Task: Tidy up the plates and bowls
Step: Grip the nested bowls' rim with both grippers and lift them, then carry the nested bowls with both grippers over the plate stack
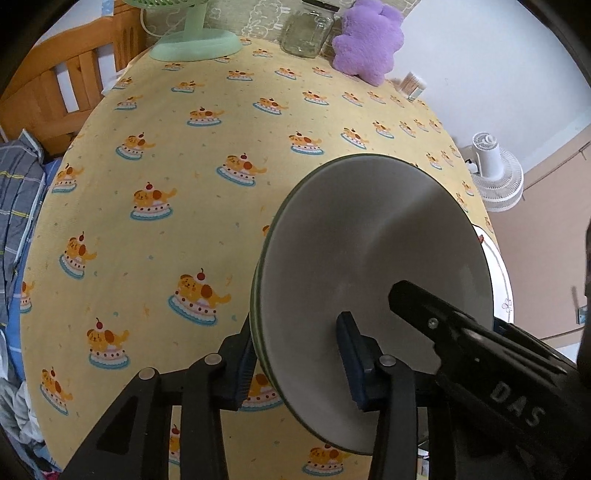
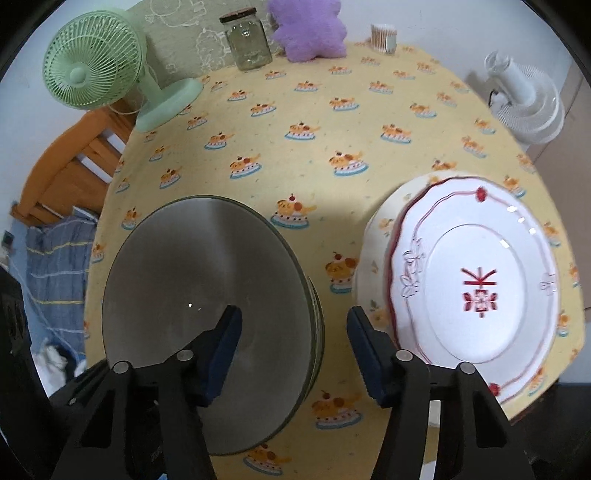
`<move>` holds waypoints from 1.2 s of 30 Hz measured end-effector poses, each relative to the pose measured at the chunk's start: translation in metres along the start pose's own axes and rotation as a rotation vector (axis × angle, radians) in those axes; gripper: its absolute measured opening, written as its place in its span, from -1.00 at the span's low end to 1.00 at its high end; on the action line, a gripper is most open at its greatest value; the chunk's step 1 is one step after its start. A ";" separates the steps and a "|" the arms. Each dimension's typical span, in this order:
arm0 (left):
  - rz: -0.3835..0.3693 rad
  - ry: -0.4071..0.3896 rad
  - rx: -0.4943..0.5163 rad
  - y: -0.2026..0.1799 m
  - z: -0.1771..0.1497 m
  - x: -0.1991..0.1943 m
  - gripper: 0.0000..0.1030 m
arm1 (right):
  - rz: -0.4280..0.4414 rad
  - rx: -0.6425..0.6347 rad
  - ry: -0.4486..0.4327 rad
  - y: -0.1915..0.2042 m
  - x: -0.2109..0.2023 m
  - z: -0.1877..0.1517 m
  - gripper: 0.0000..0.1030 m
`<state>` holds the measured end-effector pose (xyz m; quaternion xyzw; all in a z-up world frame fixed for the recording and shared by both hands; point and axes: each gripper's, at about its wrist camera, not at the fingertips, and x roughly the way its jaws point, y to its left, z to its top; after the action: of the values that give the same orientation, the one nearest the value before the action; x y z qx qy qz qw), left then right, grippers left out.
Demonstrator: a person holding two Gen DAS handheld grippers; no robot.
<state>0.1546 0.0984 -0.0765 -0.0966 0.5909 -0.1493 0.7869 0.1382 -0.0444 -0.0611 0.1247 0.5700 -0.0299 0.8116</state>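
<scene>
Stacking step in hand, by the look of it: both claws work the grey bowl (image 2: 207,295), which sits on the yellow cake-print table (image 1: 166,147) left of the plate stack. The left claw (image 1: 295,365) straddles the bowl's near-left rim, one pad outside, one inside, narrowed to a partial gap; it looks like a pinch on the wall, though pad contact is hard to confirm. The right claw (image 2: 291,354) straddles the right rim about half open, one pad inside the bowl, the other clear of it over the cloth, holding nothing. The bowl's edge shows layered rims, so probably two or more nested bowls; exact count unclear. Plates: one white red-trimmed plate (image 2: 476,280) resting on one floral plate (image 2: 373,258), two seen. My guess for the next move: firm the rim grip, lift level, keep the nested bowls from slipping. Also present: green fan (image 2: 96,62), white fan (image 2: 528,103), glass jar (image 2: 247,40), purple plush (image 2: 310,29).
</scene>
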 end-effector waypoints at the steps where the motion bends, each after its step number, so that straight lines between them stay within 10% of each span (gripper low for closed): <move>1: 0.005 -0.003 -0.002 -0.001 0.000 0.000 -0.14 | 0.007 -0.004 0.008 -0.001 0.003 0.001 0.14; 16: 0.106 -0.054 -0.015 -0.015 0.000 0.002 -0.03 | 0.166 -0.114 0.041 -0.004 0.023 0.015 -0.22; 36: 0.047 0.006 0.051 -0.008 -0.010 -0.014 -0.11 | 0.072 -0.082 0.077 0.008 0.005 -0.004 -0.22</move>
<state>0.1401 0.0961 -0.0640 -0.0620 0.5914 -0.1460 0.7906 0.1372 -0.0355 -0.0656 0.1125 0.5968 0.0275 0.7940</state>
